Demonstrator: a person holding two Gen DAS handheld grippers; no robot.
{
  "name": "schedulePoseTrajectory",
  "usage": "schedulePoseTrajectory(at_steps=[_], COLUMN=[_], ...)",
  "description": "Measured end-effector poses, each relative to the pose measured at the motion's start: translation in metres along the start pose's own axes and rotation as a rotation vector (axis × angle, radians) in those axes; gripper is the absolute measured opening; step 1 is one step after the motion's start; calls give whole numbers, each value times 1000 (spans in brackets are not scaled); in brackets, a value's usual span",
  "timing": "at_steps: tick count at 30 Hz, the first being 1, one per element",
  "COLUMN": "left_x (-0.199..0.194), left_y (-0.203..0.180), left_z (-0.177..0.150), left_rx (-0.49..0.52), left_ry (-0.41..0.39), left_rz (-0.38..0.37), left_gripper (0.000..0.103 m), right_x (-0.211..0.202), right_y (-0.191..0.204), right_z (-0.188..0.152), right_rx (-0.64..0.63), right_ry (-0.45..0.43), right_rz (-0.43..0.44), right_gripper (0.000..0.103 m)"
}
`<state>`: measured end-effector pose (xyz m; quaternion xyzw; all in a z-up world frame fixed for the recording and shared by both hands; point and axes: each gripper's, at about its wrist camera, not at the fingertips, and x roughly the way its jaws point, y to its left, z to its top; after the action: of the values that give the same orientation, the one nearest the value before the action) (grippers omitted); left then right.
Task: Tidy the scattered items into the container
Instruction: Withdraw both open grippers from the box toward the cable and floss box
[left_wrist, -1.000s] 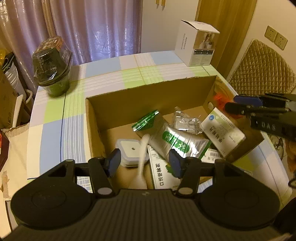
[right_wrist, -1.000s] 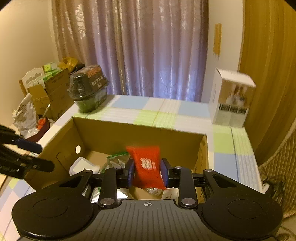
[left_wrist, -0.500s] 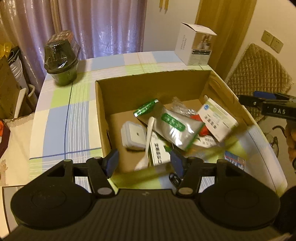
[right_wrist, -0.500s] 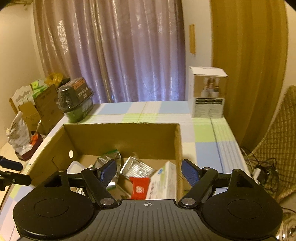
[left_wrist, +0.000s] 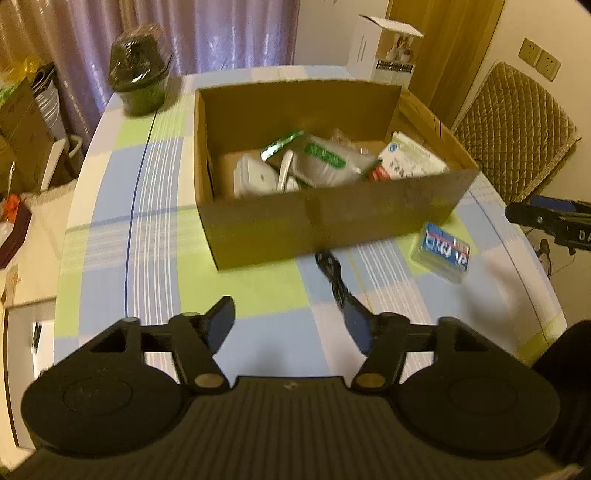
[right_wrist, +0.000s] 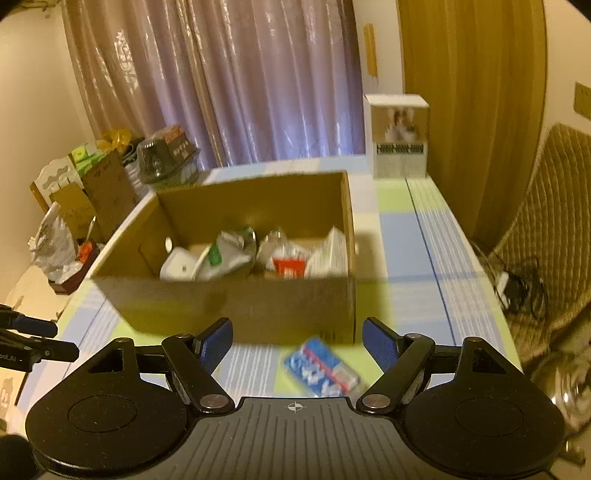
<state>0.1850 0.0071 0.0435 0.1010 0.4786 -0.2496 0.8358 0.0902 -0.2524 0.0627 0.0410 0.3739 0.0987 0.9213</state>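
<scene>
An open cardboard box (left_wrist: 325, 229) (right_wrist: 236, 302) stands on the checked tablecloth. Inside lie a white lidded container (left_wrist: 255, 179) (right_wrist: 179, 264), a white spoon (left_wrist: 284, 173), a silver pouch (left_wrist: 325, 162), a green packet (left_wrist: 280, 144), a white medicine box (left_wrist: 410, 160) and a red packet (right_wrist: 288, 266). A blue pack (left_wrist: 443, 251) (right_wrist: 321, 369) and a black cable (left_wrist: 332, 273) lie on the table in front of the box. My left gripper (left_wrist: 290, 321) is open and empty, near the cable. My right gripper (right_wrist: 297, 336) is open above the blue pack.
A white carton (left_wrist: 388, 51) (right_wrist: 399, 136) stands at the table's far right corner and a dark lidded bowl (left_wrist: 138, 79) at the far left. A quilted chair (left_wrist: 517, 125) is beyond the right edge. Cardboard boxes and bags (right_wrist: 92, 199) crowd the floor on the left.
My right gripper opened and the red packet now lies in the box. The spoon dropped into the box from my left gripper. Both grippers drew back to the near side of the box.
</scene>
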Motion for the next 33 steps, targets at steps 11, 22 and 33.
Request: schedulePoseTrajectory(at_steps=[11, 22, 33], left_x=[-9, -1, 6], left_y=[-18, -27, -33], left_z=[-31, -49, -50], left_rx=[1, -22, -12], left_ry=[11, 50, 42], left_rz=[4, -18, -24], left_gripper=[91, 100, 100], right_x=[-29, -34, -23], right_y=[4, -5, -6], right_z=[-22, -37, -47], right_rx=[-19, -48, -48], right_ry=[22, 59, 103], right_rz=[-5, -45, -39], right_gripper=[83, 83, 83])
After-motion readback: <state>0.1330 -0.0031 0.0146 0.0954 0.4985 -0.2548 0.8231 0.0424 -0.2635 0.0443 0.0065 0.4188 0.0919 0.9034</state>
